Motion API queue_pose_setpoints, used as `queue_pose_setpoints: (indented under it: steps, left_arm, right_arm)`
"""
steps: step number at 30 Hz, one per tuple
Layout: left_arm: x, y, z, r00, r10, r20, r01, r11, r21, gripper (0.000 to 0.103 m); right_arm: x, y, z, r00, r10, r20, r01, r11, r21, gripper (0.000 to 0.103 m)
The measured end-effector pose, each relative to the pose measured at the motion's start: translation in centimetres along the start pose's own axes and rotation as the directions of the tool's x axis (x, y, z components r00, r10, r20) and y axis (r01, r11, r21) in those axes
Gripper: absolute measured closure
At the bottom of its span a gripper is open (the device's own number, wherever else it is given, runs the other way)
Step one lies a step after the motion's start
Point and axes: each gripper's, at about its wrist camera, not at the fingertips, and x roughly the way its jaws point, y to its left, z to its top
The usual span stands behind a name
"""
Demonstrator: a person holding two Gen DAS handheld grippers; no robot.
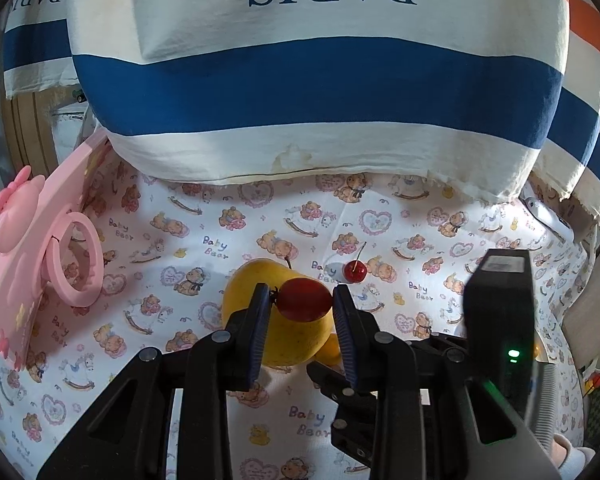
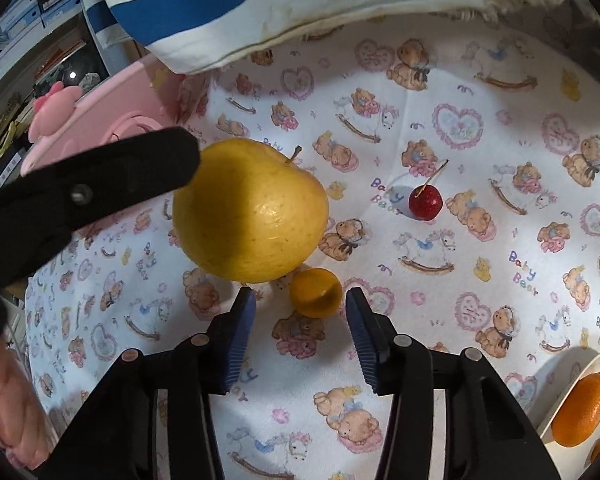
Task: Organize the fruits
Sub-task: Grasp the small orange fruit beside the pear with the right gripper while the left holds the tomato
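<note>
— Surface first?

— White cloth (image 2: 440, 320) printed with teddy bears, rocking horses, hearts and "Baby Bear" lettering, spread flat. Striped cushion (image 1: 320, 80) in orange, white and blue with "PARIS" on it, lying along the far edge. Pink flower-trimmed tray (image 1: 24, 264) with a ring handle at the left. Shelves of boxes and files (image 2: 40, 4) beyond that, upper left in the right wrist view.

— Fruit?

— Large yellow apple (image 2: 250, 210) on the cloth, stem up. Small orange fruit (image 2: 316, 292) touching its near side. Red cherry (image 2: 425, 202) with a thin stem, apart to the right. Cream plate (image 2: 572, 384) at the lower right edge, carrying an orange (image 2: 580, 412) and something red behind it, too cut off to name.

— Left side?

— Left gripper (image 1: 302, 300) held above the cloth, over the apple as seen from its own camera. Closed on a small dark red fruit (image 1: 304, 298), pinched end to end between the blue ribbed pads (image 1: 260, 320). Black and blurred at the left of the right wrist view, reaching in beside the apple.

— And the right?

— Right gripper (image 2: 300, 304) pointed at the small orange fruit, spread wide, tips either side of it. Touching or not, cannot tell. Nothing gripped. Bare hand (image 2: 8, 400) at the lower left corner.
</note>
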Motion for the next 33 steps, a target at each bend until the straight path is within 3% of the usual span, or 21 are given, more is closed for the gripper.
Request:
queue_pose_setpoints:
  steps: [6, 8, 13, 16, 22, 29, 31, 33]
  left_arm:
    - [0.2, -0.1, -0.1, 1.0, 0.009, -0.004, -0.008, 1.0, 0.01, 0.072]
    - [0.3, -0.1, -0.1, 1.0, 0.013, -0.006, -0.013, 1.0, 0.011, 0.072]
    - [0.2, 0.0, 0.0, 1.0, 0.014, -0.003, -0.014, 1.0, 0.012, 0.072]
    - [0.1, -0.1, 0.0, 1.0, 0.017, 0.004, -0.017, 1.0, 0.019, 0.072]
    - [-0.1, -0.2, -0.1, 1.0, 0.016, 0.006, -0.016, 1.0, 0.021, 0.072]
    - [0.0, 0.1, 0.0, 0.999, 0.038, 0.012, -0.038, 0.999, 0.018, 0.072]
    - [0.1, 0.2, 0.0, 0.999, 0.043, 0.009, -0.043, 0.999, 0.016, 0.072]
    - [0.1, 0.2, 0.0, 0.999, 0.042, 0.009, -0.042, 0.999, 0.015, 0.072]
  right_arm:
    - [1.2, 0.0, 0.3, 1.0, -0.007, -0.012, 0.007, 1.0, 0.008, 0.066]
    - [1.3, -0.4, 0.1, 1.0, 0.005, -0.024, -0.004, 1.0, 0.022, 0.074]
    - [-0.3, -1.4, -0.6, 1.0, 0.019, 0.009, -0.019, 0.997, 0.074, 0.077]
    - [-1.6, -1.6, -0.9, 1.0, 0.009, 0.03, -0.011, 0.997, 0.074, 0.094]
    - [-3.5, -1.7, -2.0, 0.999, -0.025, 0.049, 0.023, 0.999, 0.041, 0.094]
    - [-2.6, -2.2, -1.9, 0.999, -0.039, 0.014, 0.038, 0.997, 0.06, 0.092]
    - [-2.7, -1.9, -1.9, 0.999, -0.035, 0.018, 0.034, 0.998, 0.044, 0.087]
    - [-2.7, -1.5, -2.0, 1.0, -0.012, 0.015, 0.011, 1.0, 0.026, 0.068]
